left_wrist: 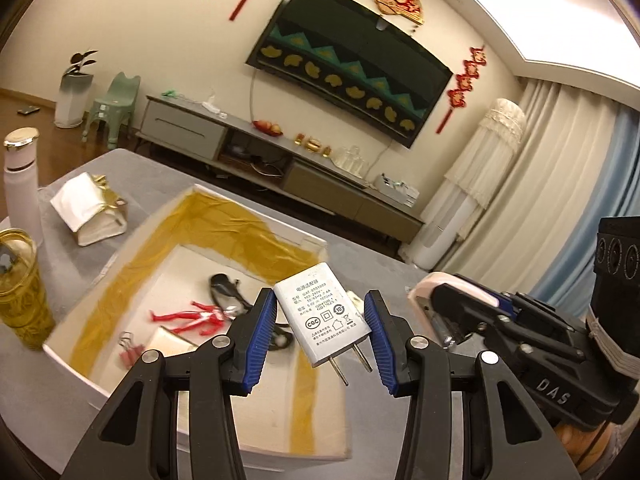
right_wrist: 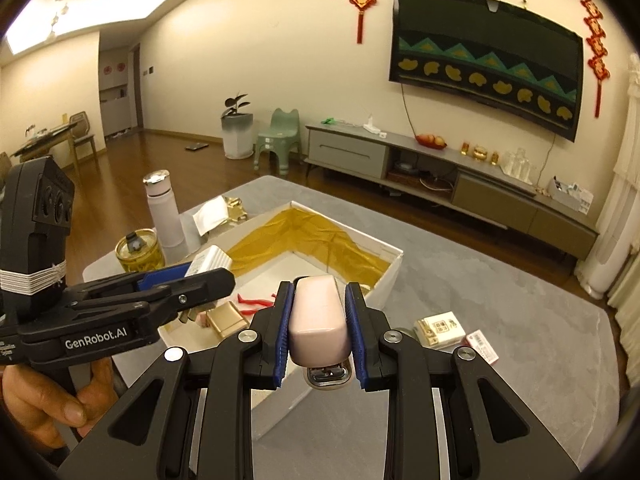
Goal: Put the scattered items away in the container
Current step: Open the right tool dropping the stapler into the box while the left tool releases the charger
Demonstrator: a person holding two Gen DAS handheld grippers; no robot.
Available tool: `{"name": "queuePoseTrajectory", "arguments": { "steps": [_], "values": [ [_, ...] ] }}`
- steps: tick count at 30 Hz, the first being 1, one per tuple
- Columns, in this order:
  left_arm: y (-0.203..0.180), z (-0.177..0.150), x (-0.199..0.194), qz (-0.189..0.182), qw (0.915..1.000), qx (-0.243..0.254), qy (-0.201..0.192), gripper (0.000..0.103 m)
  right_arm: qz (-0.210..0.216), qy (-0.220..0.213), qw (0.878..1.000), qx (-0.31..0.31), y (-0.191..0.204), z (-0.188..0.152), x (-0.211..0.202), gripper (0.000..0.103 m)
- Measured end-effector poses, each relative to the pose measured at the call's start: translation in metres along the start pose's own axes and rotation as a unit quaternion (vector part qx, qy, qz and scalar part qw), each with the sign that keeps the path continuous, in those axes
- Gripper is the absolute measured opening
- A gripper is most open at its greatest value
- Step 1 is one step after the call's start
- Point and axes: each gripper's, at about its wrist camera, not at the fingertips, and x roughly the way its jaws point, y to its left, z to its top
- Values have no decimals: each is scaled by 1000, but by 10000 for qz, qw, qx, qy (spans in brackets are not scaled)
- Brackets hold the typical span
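Observation:
A white box lined with gold cloth (left_wrist: 256, 210) (right_wrist: 394, 254) sits on the grey table. Inside lie a red toy figure (left_wrist: 188, 318), black sunglasses (left_wrist: 226, 290), a red binder clip (left_wrist: 130, 350) and a gold case (right_wrist: 226, 320). My left gripper (left_wrist: 320, 294) (right_wrist: 192, 276) is shut on a white power adapter (left_wrist: 324, 316), tilted with its prongs toward me, above the box's near right part. My right gripper (right_wrist: 319, 286) (left_wrist: 460, 300) is shut on a pink stapler (right_wrist: 320, 316) over the box's near corner, just right of the left gripper.
A small cream packet (right_wrist: 440, 328) and a red-and-white pack (right_wrist: 482, 346) lie on the table right of the box. A white bottle (right_wrist: 164, 212), a glass jar of yellow liquid (right_wrist: 138, 256) and a white-gold gift bag (left_wrist: 90, 210) stand left of it.

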Motion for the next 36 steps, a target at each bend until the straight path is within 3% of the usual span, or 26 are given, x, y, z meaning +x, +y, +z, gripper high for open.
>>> {"name": "queuePoseTrajectory", "arguments": {
  "steps": [10, 19, 28, 36],
  "values": [
    [43, 16, -2, 4, 9985, -549, -89, 47, 471, 192, 9987, 101, 11, 18, 35, 27],
    [28, -1, 31, -58, 9973, -429, 593, 47, 922, 657, 9908, 739, -14, 36, 86, 27],
    [0, -16, 54, 2, 9945, 23, 1043, 47, 890, 1117, 9873, 703, -23, 42, 134, 27],
    [-8, -21, 64, 55, 9933, 153, 1146, 47, 603, 1419, 9872, 412, -34, 42, 171, 27]
  ]
}}
